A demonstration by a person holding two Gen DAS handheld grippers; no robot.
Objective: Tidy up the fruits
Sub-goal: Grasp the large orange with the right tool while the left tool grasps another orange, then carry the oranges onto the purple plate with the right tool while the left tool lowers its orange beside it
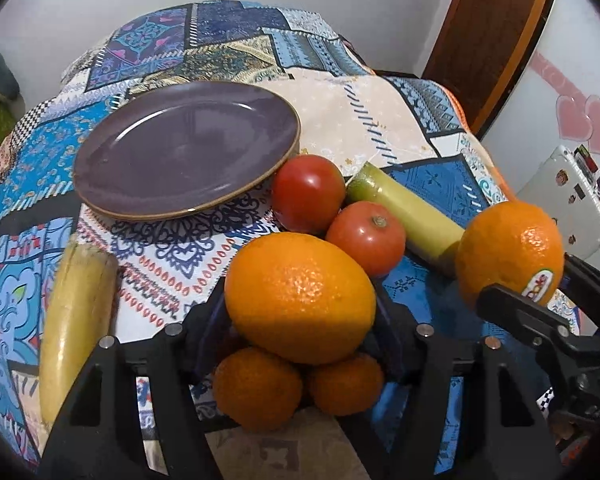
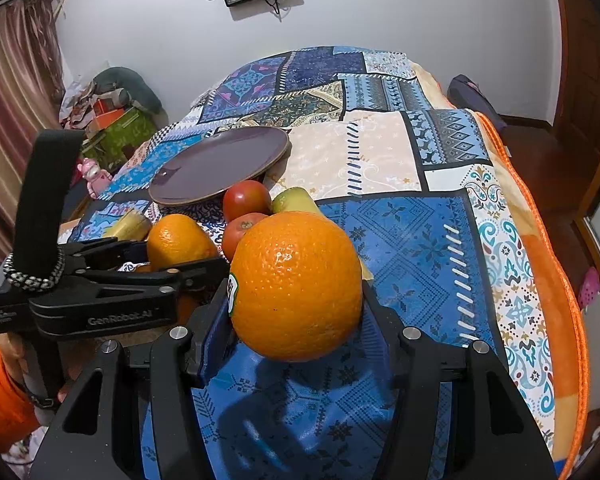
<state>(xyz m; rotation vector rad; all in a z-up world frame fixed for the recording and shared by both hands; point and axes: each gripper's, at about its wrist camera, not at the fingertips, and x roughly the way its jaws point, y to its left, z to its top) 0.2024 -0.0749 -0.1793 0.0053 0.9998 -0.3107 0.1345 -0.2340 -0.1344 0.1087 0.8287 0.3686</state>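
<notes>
We are holding one orange in each gripper above a bed covered with a patchwork blanket [image 2: 420, 240].

**Left gripper.** The left gripper [image 1: 300, 312] is gripping a large orange [image 1: 300, 298] between its two fingers; the pads are pressing on both sides of the fruit. No earlier view is available to compare. Directly below this orange, two small oranges [image 1: 258, 386] are lying side by side on the blanket, touching each other.

**Right gripper.** The right gripper [image 2: 296, 304] is clamping a stickered orange [image 2: 296, 286], with the sticker facing the left finger. In the left wrist view the same fruit [image 1: 508, 252] is sitting to the right of the large orange, apart from it.

**Remaining items.**
- Two tomatoes [image 1: 308, 192] are resting against each other just beyond the large orange.
- A yellow-green banana [image 1: 408, 212] is lying beside the tomatoes, running toward the stickered orange.
- A second banana [image 1: 76, 312] is lying at the left, apart from the group.
- A purple plate [image 1: 112, 184] is sitting on the blanket beyond the tomatoes, its rim near the farther tomato.
</notes>
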